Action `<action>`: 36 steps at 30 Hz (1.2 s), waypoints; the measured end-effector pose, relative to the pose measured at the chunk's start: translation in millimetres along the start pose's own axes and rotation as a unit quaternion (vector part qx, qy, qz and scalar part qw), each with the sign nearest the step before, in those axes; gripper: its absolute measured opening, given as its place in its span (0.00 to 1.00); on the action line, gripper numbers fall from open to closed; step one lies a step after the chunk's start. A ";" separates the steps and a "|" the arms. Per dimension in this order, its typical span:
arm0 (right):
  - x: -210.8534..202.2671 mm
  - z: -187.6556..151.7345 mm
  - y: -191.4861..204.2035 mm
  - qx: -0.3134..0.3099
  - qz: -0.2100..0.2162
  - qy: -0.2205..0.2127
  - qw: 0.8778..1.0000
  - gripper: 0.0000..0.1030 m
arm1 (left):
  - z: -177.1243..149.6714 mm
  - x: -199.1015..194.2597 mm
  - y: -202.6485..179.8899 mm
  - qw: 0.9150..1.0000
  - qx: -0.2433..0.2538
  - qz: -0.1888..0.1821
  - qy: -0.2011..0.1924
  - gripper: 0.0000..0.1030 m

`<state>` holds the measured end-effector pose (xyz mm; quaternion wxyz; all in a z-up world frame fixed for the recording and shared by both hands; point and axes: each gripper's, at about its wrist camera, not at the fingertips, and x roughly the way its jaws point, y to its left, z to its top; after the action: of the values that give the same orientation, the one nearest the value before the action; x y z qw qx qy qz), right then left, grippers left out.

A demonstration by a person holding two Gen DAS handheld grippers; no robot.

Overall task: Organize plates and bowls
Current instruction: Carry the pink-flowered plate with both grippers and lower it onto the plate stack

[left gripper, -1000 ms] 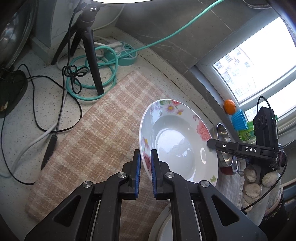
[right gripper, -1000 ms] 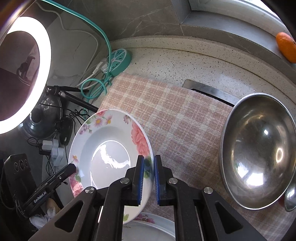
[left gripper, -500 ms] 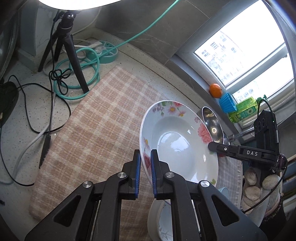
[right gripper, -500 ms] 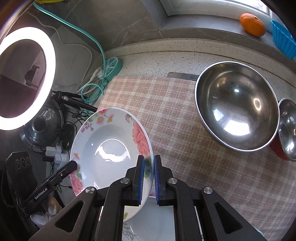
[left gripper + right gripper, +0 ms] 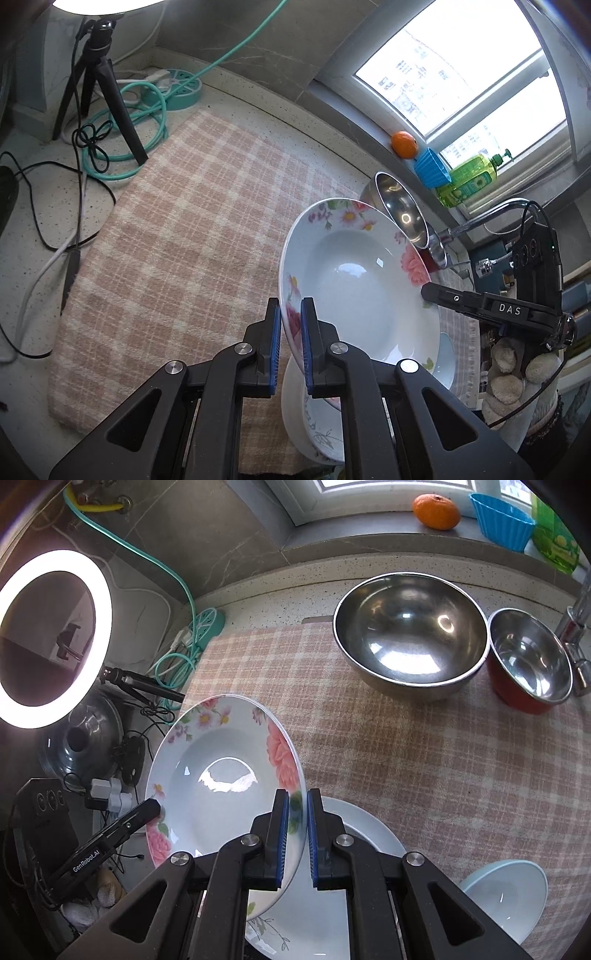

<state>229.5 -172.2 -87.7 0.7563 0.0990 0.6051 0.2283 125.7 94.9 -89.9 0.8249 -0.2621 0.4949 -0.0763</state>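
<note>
A deep white plate with pink flowers (image 5: pixel 354 288) (image 5: pixel 218 779) hangs tilted above the checked cloth, gripped from both sides. My left gripper (image 5: pixel 291 325) is shut on its near rim, and my right gripper (image 5: pixel 295 812) is shut on the opposite rim. In the left wrist view the right gripper (image 5: pixel 424 290) shows as a black arm touching the plate's far edge. Under the held plate lies another white plate (image 5: pixel 362 827) (image 5: pixel 295 413) on the cloth. A pale blue bowl (image 5: pixel 506 897) sits at the lower right.
A large steel bowl (image 5: pixel 410 646) and a smaller red-sided steel bowl (image 5: pixel 528 664) stand at the back of the pink checked cloth (image 5: pixel 177 251). A ring light (image 5: pixel 51 638) on a tripod (image 5: pixel 107 96), teal cable and power strip (image 5: pixel 181 88) crowd the left. An orange (image 5: pixel 436 511), a blue cup (image 5: pixel 502 520) and a tap (image 5: pixel 476 221) are by the window.
Both grippers carried the flowered plate to the right over the cloth; the steel bowls and the lower plate have come into fuller view. Both grips stayed shut on the rim.
</note>
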 end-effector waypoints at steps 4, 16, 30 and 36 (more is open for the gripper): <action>-3.9 -18.2 -7.6 0.017 -0.003 -0.006 1.000 0.09 | -6.4 2.9 -5.2 1.000 0.014 -0.004 0.010 0.08; -5.3 -64.6 -40.4 0.073 -0.002 -0.009 0.997 0.09 | -21.2 16.5 -20.2 0.998 0.047 -0.015 0.039 0.08; -11.5 -95.5 -55.9 0.095 -0.020 -0.016 0.995 0.09 | -36.8 31.4 -29.6 0.996 0.068 -0.016 0.063 0.08; -10.5 -107.0 -56.8 0.100 -0.024 -0.017 0.995 0.09 | -43.3 35.1 -29.7 0.995 0.075 -0.012 0.072 0.08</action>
<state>137.9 -240.4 -129.4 0.7577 0.1634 0.6144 0.1473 110.1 40.6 -118.2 0.8036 -0.1989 0.5428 -0.1415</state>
